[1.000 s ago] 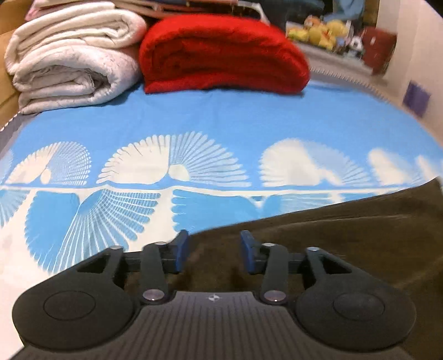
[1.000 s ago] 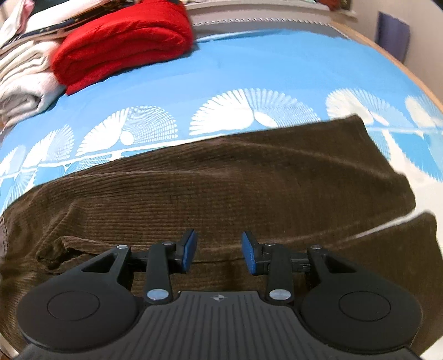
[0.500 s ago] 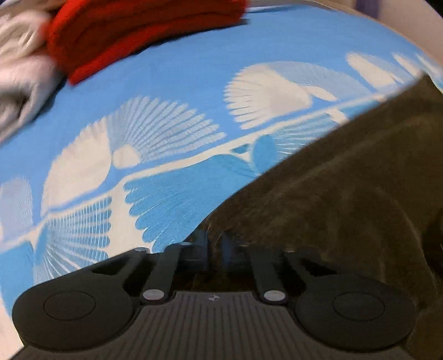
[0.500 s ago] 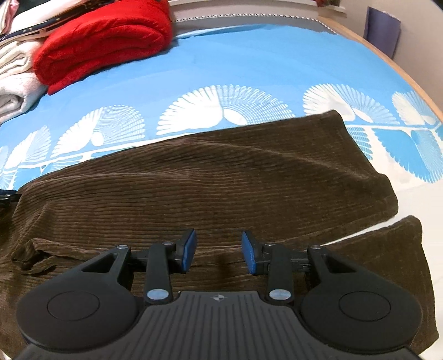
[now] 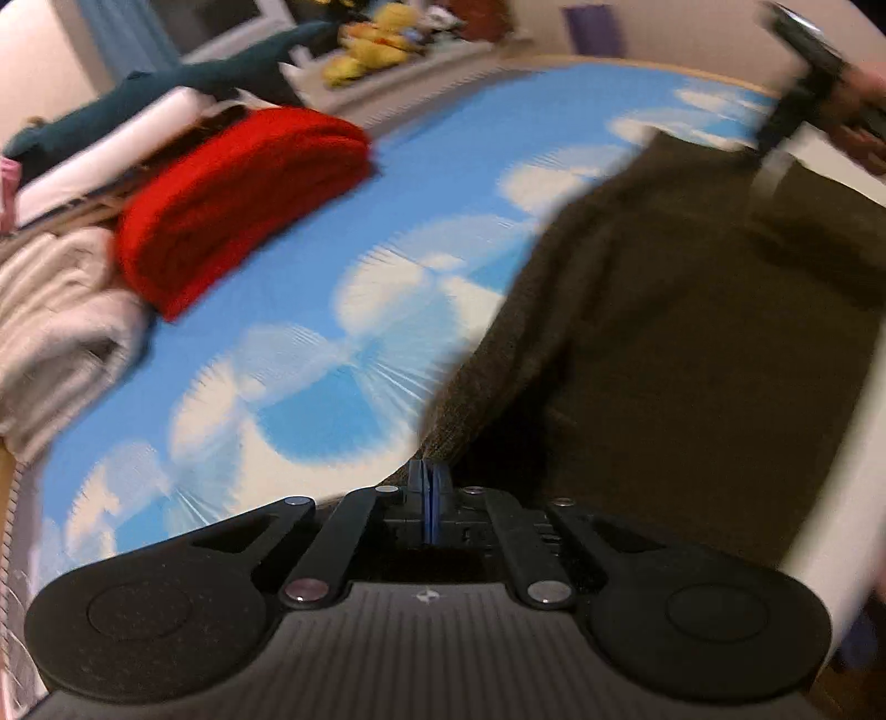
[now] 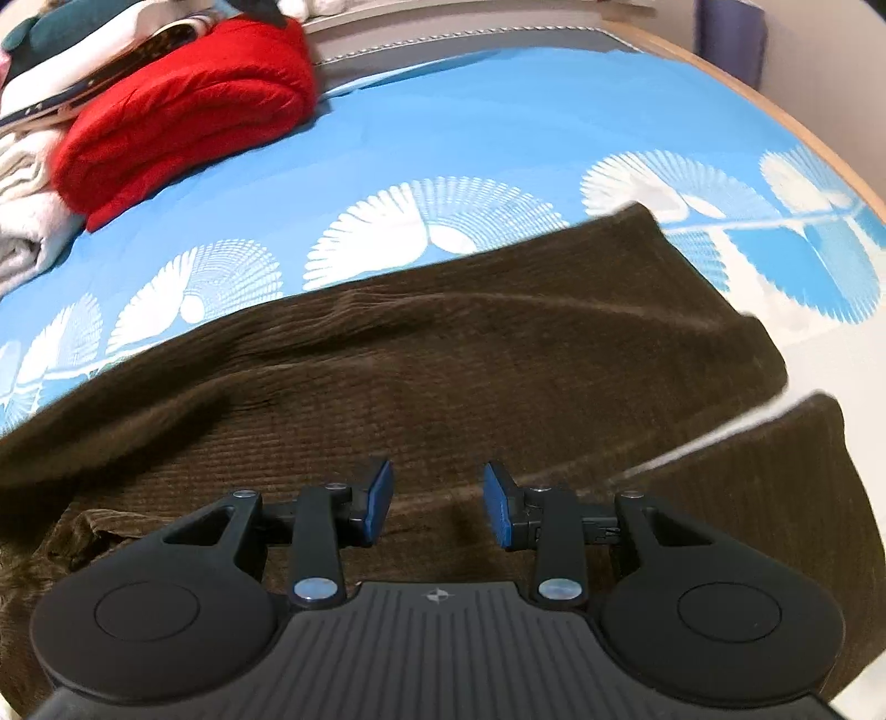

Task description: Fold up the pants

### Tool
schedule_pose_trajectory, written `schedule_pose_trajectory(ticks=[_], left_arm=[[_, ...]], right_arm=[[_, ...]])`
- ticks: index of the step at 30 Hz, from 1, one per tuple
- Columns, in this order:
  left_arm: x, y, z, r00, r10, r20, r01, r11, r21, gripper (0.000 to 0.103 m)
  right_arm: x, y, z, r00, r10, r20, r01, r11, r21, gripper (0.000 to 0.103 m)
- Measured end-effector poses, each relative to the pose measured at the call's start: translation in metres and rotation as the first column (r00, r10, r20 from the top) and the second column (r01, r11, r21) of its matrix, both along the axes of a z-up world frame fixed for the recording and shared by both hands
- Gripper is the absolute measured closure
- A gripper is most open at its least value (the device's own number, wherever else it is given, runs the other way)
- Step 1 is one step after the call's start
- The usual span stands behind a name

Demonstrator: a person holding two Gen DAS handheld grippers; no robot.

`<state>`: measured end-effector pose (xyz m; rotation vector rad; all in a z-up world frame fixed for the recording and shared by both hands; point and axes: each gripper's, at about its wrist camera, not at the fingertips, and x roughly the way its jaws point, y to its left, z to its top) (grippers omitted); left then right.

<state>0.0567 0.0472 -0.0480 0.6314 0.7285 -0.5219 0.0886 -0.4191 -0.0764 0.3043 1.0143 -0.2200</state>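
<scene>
Brown corduroy pants (image 6: 443, 354) lie across a blue and white patterned bedsheet (image 6: 526, 127), both legs spread toward the right. My left gripper (image 5: 427, 481) is shut on the edge of the pants (image 5: 692, 332) and holds it lifted off the sheet; that view is blurred. My right gripper (image 6: 437, 501) is open and empty, hovering just above the pants near their lower edge. The right gripper and the hand that holds it also show at the top right of the left wrist view (image 5: 814, 83).
A folded red blanket (image 6: 188, 105) and rolled white bedding (image 6: 22, 221) lie at the far left of the bed. Plush toys (image 5: 376, 39) sit on a shelf behind. The bed's wooden edge (image 6: 775, 111) runs along the right.
My left gripper has shut on the pants' edge and lifted it, swinging so the view tilts. My right gripper stays open above the pants and has shifted slightly.
</scene>
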Motion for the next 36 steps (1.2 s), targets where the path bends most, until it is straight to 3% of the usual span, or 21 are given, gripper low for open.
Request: schedule_pose_trajectory(ticks=[3, 6, 7, 8, 10, 11, 13, 16, 18, 19, 22, 24, 25, 26, 28, 36], left_arm=[[-0.041, -0.003, -0.027, 0.991, 0.004, -0.135, -0.002, 1.0, 0.016, 0.103], [-0.043, 0.012, -0.031, 0.963, 0.079, -0.257, -0.102, 0.992, -0.078, 0.096], [-0.037, 0.022, -0.025, 0.946, 0.122, -0.299, -0.168, 0.977, -0.131, 0.089], [-0.027, 0.037, -0.022, 0.911, 0.188, -0.368, -0.276, 0.939, -0.204, 0.065], [-0.005, 0.068, -0.029, 0.786, 0.273, -0.554, -0.496, 0.815, -0.301, 0.045], [0.006, 0.083, -0.04, 0.695, 0.293, -0.657, -0.598, 0.742, -0.302, 0.045], [0.022, 0.102, -0.061, 0.541, 0.356, -0.762, -0.74, 0.631, -0.231, 0.045], [0.039, 0.119, -0.081, 0.401, 0.45, -0.798, -0.85, 0.508, -0.14, 0.044], [0.046, 0.125, -0.085, 0.345, 0.478, -0.808, -0.888, 0.445, -0.116, 0.04], [0.049, 0.126, -0.087, 0.327, 0.496, -0.804, -0.901, 0.421, -0.107, 0.04], [0.057, 0.128, -0.085, 0.31, 0.552, -0.774, -0.923, 0.37, -0.106, 0.043], [0.06, 0.132, -0.083, 0.299, 0.586, -0.753, -0.934, 0.341, -0.105, 0.068], [0.063, 0.133, -0.083, 0.288, 0.614, -0.735, -0.939, 0.332, -0.091, 0.089], [0.066, 0.135, -0.082, 0.283, 0.632, -0.721, -0.941, 0.328, -0.081, 0.096], [0.071, 0.14, -0.08, 0.288, 0.645, -0.708, -0.941, 0.328, -0.084, 0.097], [0.082, 0.131, -0.081, 0.31, 0.656, -0.688, -0.923, 0.381, -0.052, 0.097]], right_arm=[[-0.014, -0.006, 0.006, 0.999, -0.025, 0.027, 0.025, 0.999, 0.023, 0.065], [-0.024, -0.008, 0.008, 0.999, -0.031, 0.03, 0.03, 0.999, 0.019, 0.065], [-0.026, -0.009, 0.007, 0.999, -0.032, 0.027, 0.031, 0.999, 0.02, 0.065], [-0.028, -0.011, 0.006, 0.999, -0.035, 0.024, 0.034, 0.999, 0.026, 0.065], [-0.031, -0.014, 0.004, 0.999, -0.045, 0.021, 0.044, 0.998, 0.042, 0.065], [-0.032, -0.017, 0.003, 0.998, -0.054, 0.022, 0.053, 0.997, 0.048, 0.065], [-0.033, -0.024, 0.001, 0.996, -0.081, 0.026, 0.079, 0.995, 0.062, 0.065], [-0.032, -0.032, -0.001, 0.992, -0.119, 0.036, 0.116, 0.989, 0.087, 0.065], [-0.028, -0.033, -0.003, 0.99, -0.129, 0.05, 0.123, 0.987, 0.104, 0.065], [-0.024, -0.033, -0.003, 0.99, -0.127, 0.062, 0.12, 0.986, 0.112, 0.065], [-0.012, -0.033, -0.003, 0.986, -0.131, 0.106, 0.115, 0.983, 0.142, 0.065], [-0.002, -0.033, -0.003, 0.98, -0.144, 0.135, 0.118, 0.976, 0.182, 0.065], [0.004, -0.033, -0.004, 0.978, -0.151, 0.147, 0.12, 0.972, 0.201, 0.065], [0.011, -0.033, -0.005, 0.975, -0.158, 0.156, 0.122, 0.968, 0.22, 0.064], [0.026, -0.033, -0.01, 0.97, -0.174, 0.168, 0.127, 0.958, 0.257, 0.062], [0.099, -0.045, -0.047, 0.946, -0.272, 0.177, 0.201, 0.919, 0.339, 0.056]])
